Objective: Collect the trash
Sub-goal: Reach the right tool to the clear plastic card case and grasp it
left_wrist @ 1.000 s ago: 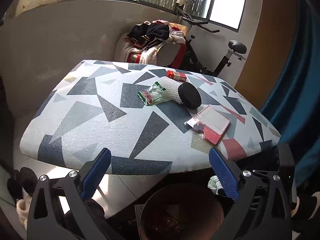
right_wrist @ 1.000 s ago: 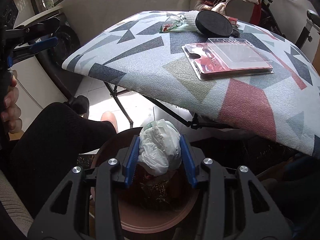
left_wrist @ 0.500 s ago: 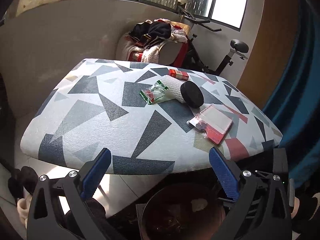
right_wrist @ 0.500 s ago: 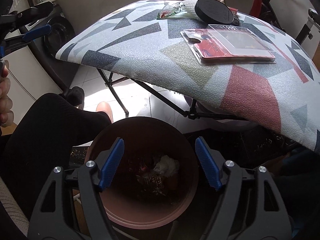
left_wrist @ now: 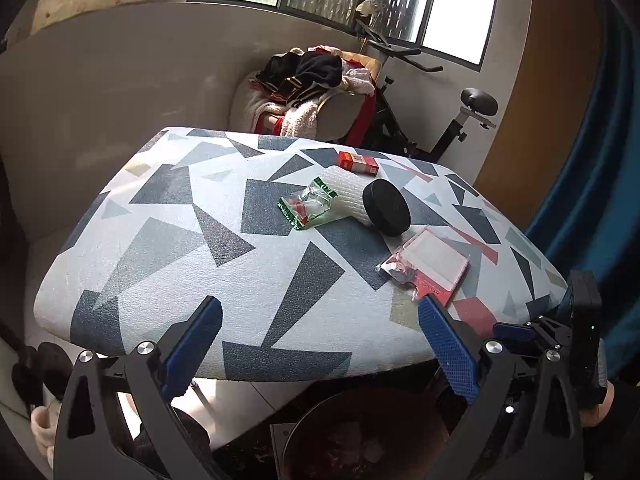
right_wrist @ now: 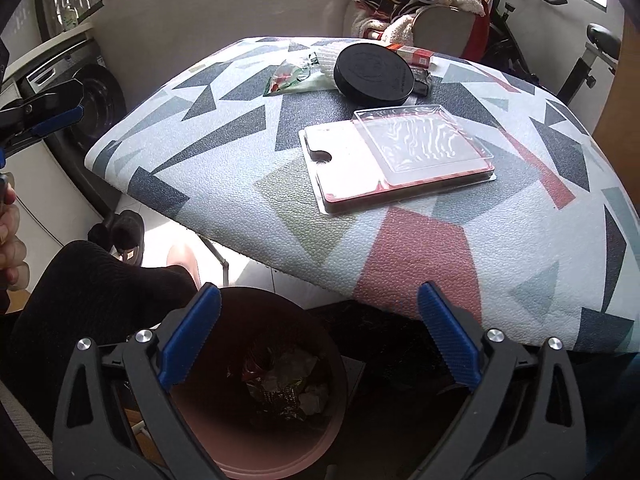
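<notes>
A brown trash bin (right_wrist: 320,452) with crumpled trash inside stands on the floor under the table's near edge; its rim also shows in the left wrist view (left_wrist: 320,412). My right gripper (right_wrist: 319,340) is open and empty above the bin. My left gripper (left_wrist: 320,350) is open and empty at the table's near edge. On the patterned table (left_wrist: 168,264) lie a clear blister pack on red card (right_wrist: 396,156) (left_wrist: 426,266), a green-edged clear wrapper (left_wrist: 306,208) (right_wrist: 296,76), a white roll with a black cap (left_wrist: 386,207) (right_wrist: 374,70) and a small red box (left_wrist: 357,162).
A chair piled with clothes (left_wrist: 308,92) and an exercise bike (left_wrist: 452,120) stand behind the table. A washing machine (right_wrist: 80,112) is at the left. My leg in black (right_wrist: 92,292) is beside the bin. A blue curtain (left_wrist: 592,200) hangs at the right.
My right gripper opened and let go of the white plastic bag, which fell into the bin. The gripper then rose and tilted up toward the table. The left gripper stayed open and barely moved.
</notes>
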